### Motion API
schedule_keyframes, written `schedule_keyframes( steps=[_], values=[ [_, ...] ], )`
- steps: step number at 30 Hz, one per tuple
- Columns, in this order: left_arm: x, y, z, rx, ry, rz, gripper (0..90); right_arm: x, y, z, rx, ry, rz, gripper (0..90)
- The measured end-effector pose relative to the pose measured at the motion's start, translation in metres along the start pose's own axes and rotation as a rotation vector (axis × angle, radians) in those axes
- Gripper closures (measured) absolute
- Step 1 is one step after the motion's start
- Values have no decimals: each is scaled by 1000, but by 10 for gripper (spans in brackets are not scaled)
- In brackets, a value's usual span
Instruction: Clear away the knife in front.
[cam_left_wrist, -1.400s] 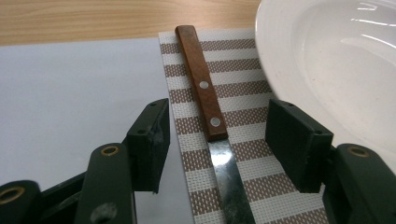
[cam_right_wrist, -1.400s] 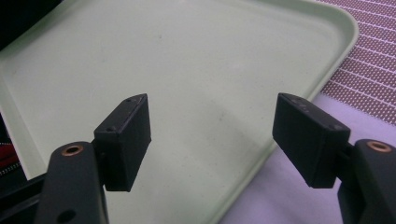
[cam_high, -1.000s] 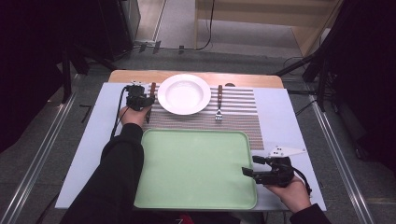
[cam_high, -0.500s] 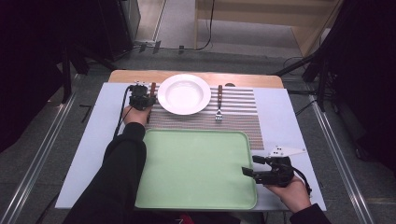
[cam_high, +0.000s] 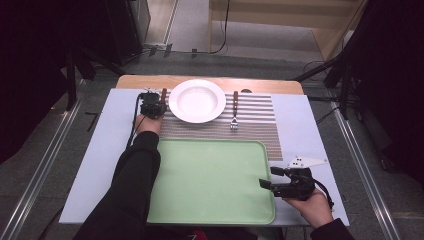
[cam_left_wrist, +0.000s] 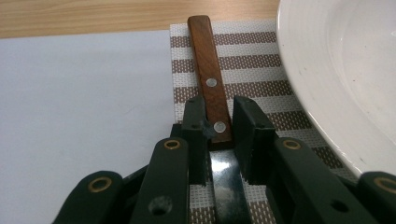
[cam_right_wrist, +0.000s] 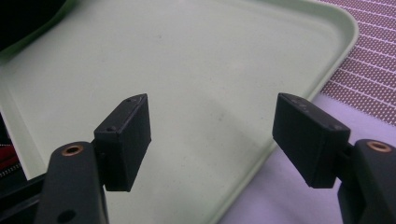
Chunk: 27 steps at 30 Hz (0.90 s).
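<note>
A: Left gripper view shows your left gripper (cam_left_wrist: 218, 128) closing around the knife (cam_left_wrist: 211, 86), beside the plate (cam_left_wrist: 345, 70) on the mat (cam_left_wrist: 261, 60).

B: Squeeze the wooden handle. It's stiff and light; the blade is slippery. Your right gripper (cam_right_wrist: 212, 135) waits wide open over the tray (cam_right_wrist: 196, 60).

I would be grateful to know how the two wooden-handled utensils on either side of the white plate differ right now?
The wooden-handled knife lies left of the round white plate, between the left gripper jaws, which have just been closing; the wooden-handled fork lies right of it, untouched. The knife ends in a dark flat blade, the fork in metal tines. Both rest on the striped placemat, handles pointing away from the person.
</note>
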<state>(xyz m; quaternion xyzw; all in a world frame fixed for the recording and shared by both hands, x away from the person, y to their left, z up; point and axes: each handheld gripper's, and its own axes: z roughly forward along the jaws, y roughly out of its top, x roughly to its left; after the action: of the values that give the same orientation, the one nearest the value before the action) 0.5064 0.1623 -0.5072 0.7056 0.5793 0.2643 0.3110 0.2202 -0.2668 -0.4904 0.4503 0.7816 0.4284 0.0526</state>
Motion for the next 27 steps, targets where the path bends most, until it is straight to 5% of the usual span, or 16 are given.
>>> schedule_keyframes(
  steps=[7,16,27],
  values=[
    [-3,0,0,0,28,-31,763,-1,-1,0,11,-9,5,268],
    [0,0,-1,-2,10,-57,764,-1,-1,-1,5,-5,4,268],
    [11,6,-10,-6,-53,-95,764,-2,-1,-1,2,-6,6,268]
  ],
)
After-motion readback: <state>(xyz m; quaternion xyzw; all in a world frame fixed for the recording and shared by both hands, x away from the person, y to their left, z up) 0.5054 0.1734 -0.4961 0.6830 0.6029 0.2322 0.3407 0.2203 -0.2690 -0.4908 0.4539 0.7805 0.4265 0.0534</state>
